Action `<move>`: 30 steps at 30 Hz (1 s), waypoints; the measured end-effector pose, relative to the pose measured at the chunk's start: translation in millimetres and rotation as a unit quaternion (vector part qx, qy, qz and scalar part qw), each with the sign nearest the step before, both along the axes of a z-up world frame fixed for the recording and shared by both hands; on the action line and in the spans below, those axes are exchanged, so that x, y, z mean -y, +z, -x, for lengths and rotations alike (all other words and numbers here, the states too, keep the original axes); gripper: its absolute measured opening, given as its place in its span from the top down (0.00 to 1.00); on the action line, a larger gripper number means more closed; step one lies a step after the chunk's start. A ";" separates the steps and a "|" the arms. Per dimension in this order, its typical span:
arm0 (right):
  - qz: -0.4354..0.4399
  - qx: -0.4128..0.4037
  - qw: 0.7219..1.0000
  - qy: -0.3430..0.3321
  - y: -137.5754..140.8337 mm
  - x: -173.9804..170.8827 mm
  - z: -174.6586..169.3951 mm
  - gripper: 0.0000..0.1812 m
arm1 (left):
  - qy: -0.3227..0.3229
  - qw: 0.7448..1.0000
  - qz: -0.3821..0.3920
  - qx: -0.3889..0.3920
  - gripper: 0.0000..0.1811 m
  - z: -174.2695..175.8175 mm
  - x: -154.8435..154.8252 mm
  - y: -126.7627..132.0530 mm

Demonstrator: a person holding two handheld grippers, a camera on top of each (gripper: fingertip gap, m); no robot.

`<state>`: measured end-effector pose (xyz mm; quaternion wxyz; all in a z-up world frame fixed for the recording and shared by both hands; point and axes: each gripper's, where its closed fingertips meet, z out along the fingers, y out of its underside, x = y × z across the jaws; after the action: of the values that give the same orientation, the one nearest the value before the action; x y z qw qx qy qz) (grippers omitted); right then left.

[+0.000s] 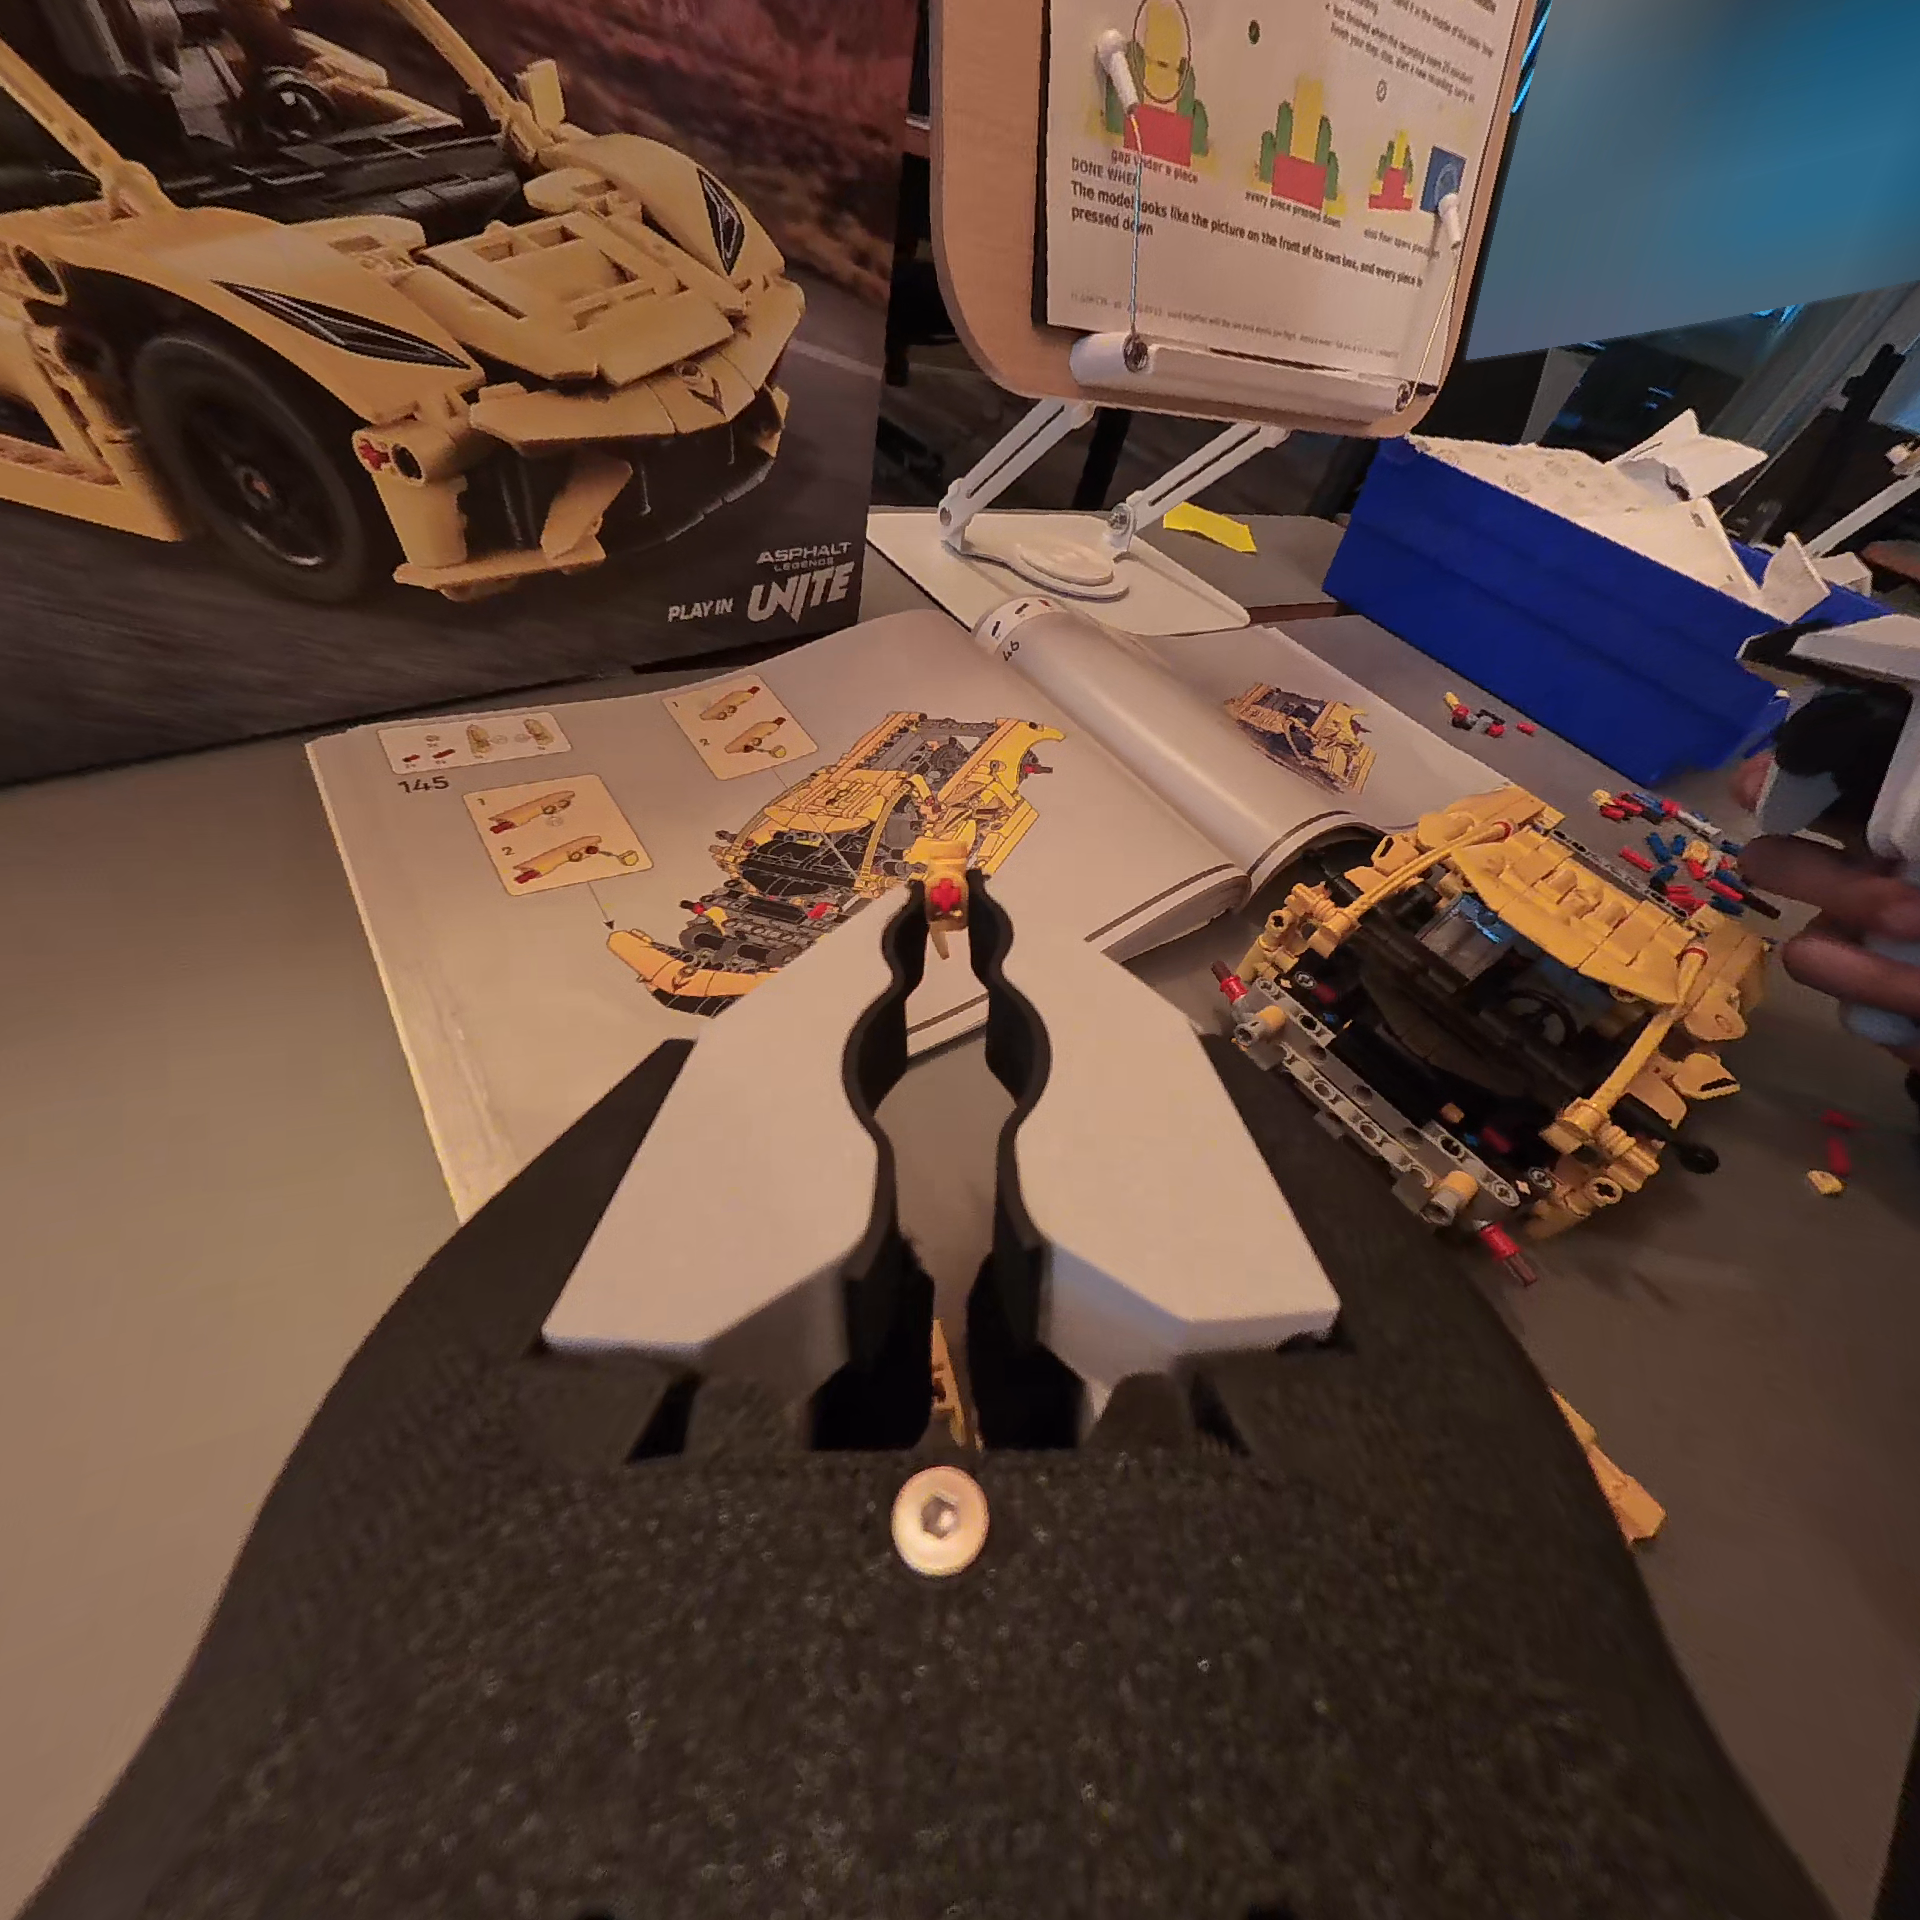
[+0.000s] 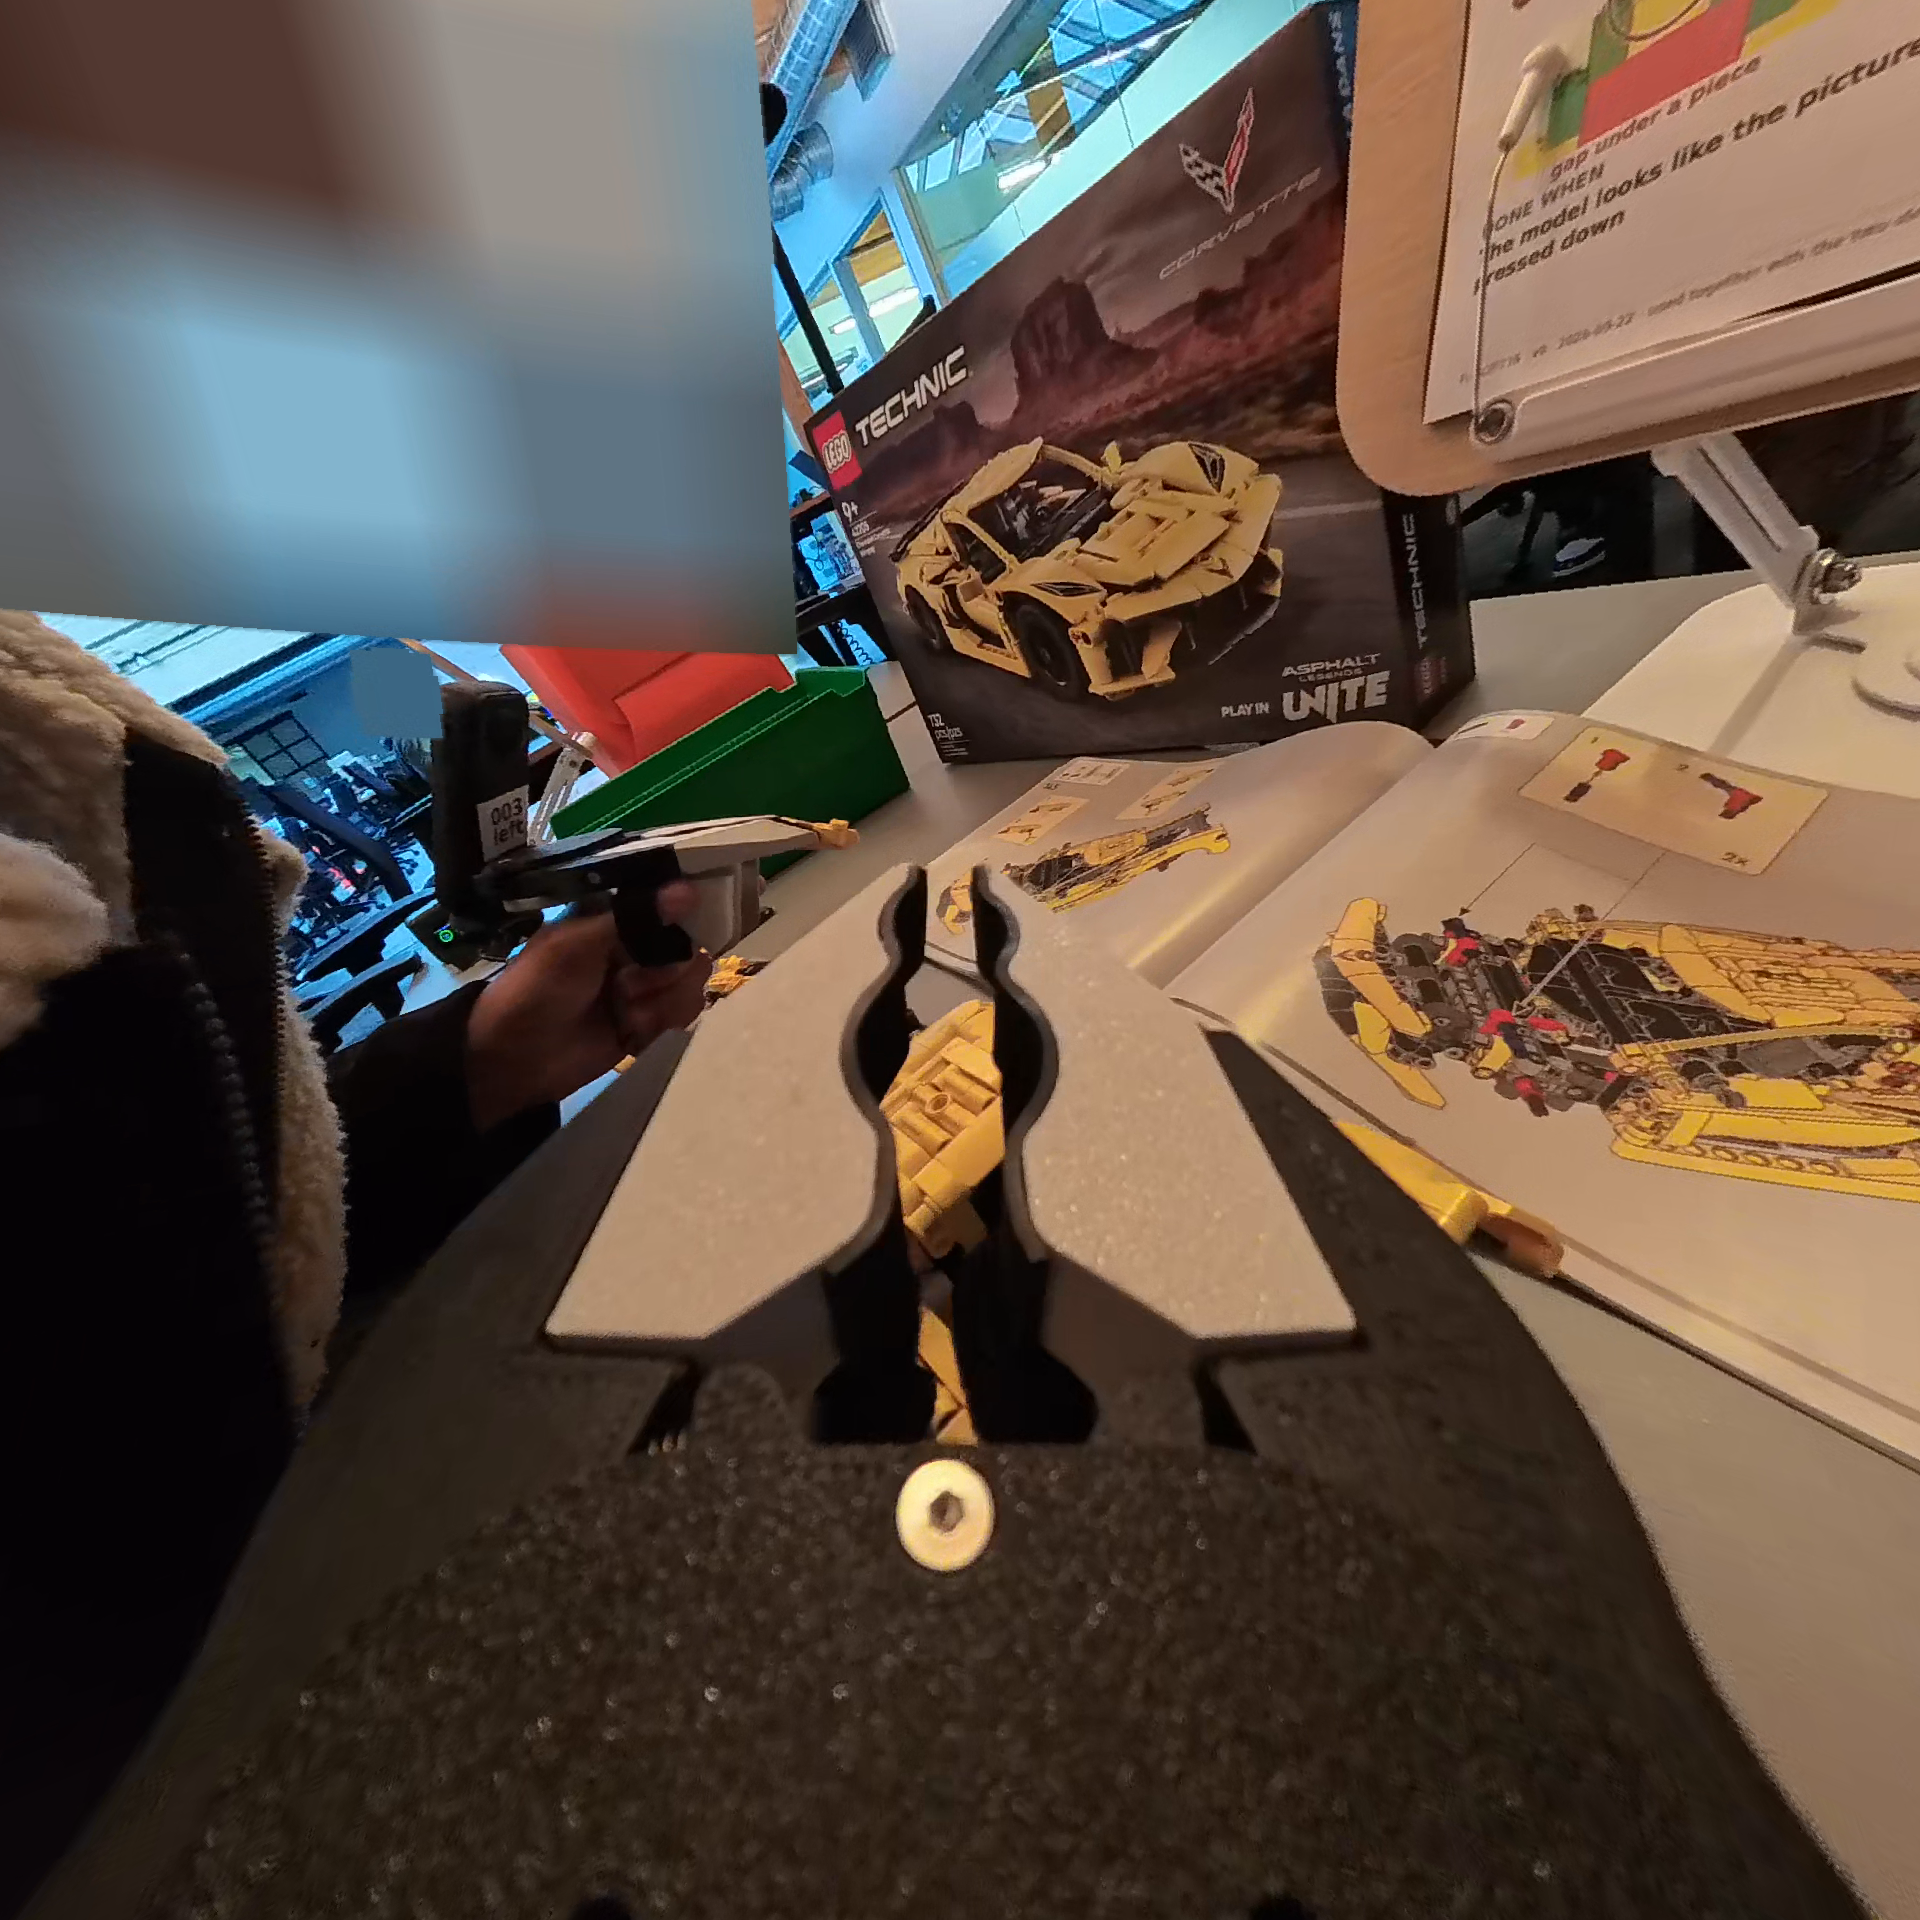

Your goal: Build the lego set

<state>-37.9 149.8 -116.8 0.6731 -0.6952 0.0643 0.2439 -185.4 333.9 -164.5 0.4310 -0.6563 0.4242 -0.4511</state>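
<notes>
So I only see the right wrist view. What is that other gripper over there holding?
Observer: The left gripper pinches a small yellow piece with a red pin at its tips.
Operator: And what's it over?
Observer: The open booklet, above a drawing of the car.
Operator: Any spare parts around?
Observer: Yes, small red and blue pieces lie scattered in front of a blue bin.
</notes>
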 end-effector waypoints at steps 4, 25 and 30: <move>0.003 0.001 1.000 0.000 -0.9 -0.2 0.3 0.97 | 0.000 1.000 0.001 0.000 0.96 0.4 -0.3 0.0; 0.017 -0.019 1.000 0.012 -9.0 -2.7 1.0 0.99 | -0.009 1.000 0.016 -0.005 0.96 -1.2 1.1 -5.6; 0.020 -0.011 1.000 0.013 -9.4 -2.3 2.3 0.99 | -0.072 0.997 0.024 0.023 0.96 -8.6 25.6 5.4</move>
<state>-40.2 152.1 -126.1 0.6550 -0.7065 0.0674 0.2594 -176.8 308.4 -159.2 0.3912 -0.6237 0.4492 -0.5061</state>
